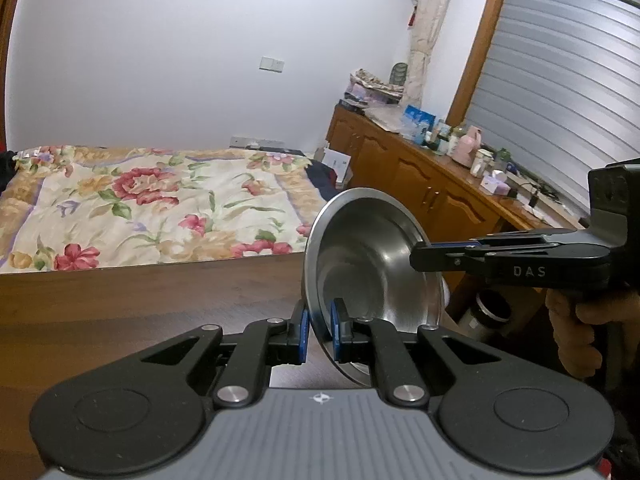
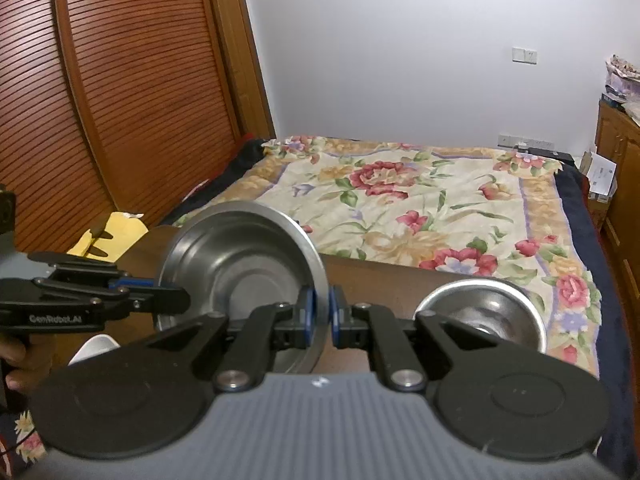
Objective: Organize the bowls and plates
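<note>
A dark brown wooden worktop (image 2: 400,276) runs across the lower middle of my right wrist view, its far edge meeting the bed (image 2: 420,200). On the worktop, at the right of the frame, a second steel bowl (image 2: 486,300) sits upright. In my left wrist view the same worktop (image 1: 140,312) fills the lower left, bare wood there. A floral bedspread (image 1: 160,200) covers the bed behind it.

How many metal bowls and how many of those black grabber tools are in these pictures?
Metal bowls: 2, the held bowl gripped on opposite rims by both tools, and the second bowl resting on the wooden table.
Grabber tools: 2, the left gripper and the right gripper.
Total: 4.
</note>
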Action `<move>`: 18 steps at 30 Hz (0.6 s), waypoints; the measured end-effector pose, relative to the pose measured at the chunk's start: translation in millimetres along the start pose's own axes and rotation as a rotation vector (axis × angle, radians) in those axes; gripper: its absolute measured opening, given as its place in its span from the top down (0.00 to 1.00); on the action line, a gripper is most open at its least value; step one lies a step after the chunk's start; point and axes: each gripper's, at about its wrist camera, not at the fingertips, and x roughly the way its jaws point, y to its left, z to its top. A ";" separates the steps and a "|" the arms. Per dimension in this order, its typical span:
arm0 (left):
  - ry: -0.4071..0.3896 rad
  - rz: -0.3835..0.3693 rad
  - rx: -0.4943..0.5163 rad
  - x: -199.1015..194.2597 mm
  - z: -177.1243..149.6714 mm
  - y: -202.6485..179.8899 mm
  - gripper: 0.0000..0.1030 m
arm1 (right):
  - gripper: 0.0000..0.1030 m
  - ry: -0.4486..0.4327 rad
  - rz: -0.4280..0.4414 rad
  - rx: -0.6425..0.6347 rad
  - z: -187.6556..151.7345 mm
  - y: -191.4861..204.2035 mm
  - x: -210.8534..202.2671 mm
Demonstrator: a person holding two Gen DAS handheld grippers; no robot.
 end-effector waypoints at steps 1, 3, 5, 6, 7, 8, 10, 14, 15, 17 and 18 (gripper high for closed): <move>-0.001 -0.004 0.002 -3.3 -1.8 -2.0 0.88 | 0.90 0.000 -0.001 0.000 -1.9 1.3 -2.6; -0.003 -0.015 0.005 -10.0 -6.3 -6.4 0.88 | 0.90 0.001 -0.007 -0.001 -5.9 3.5 -7.7; 0.000 -0.023 0.004 -14.5 -10.2 -9.2 0.87 | 0.90 0.004 -0.011 -0.008 -9.3 5.8 -12.3; 0.002 -0.026 0.004 -16.6 -13.0 -10.9 0.87 | 0.90 0.007 -0.015 -0.014 -11.0 7.3 -14.1; 0.005 -0.030 0.005 -18.8 -16.1 -12.4 0.87 | 0.90 0.009 -0.017 -0.018 -12.6 9.1 -16.6; 0.006 -0.032 0.004 -20.7 -18.9 -13.3 0.87 | 0.89 0.010 -0.019 -0.022 -14.5 11.0 -19.0; 0.009 -0.037 0.000 -25.2 -24.6 -16.1 0.87 | 0.89 0.014 -0.021 -0.027 -17.8 14.2 -23.1; 0.022 -0.042 0.002 -32.8 -38.1 -23.0 0.87 | 0.89 0.027 -0.029 -0.038 -27.8 20.9 -29.8; 0.028 -0.044 0.004 -34.1 -41.9 -25.1 0.87 | 0.89 0.030 -0.029 -0.038 -30.5 22.1 -31.2; 0.035 -0.048 0.005 -37.5 -49.6 -27.1 0.87 | 0.89 0.037 -0.028 -0.032 -37.6 23.5 -33.8; 0.039 -0.050 0.003 -37.9 -53.1 -27.8 0.87 | 0.89 0.041 -0.028 -0.027 -42.1 23.2 -34.0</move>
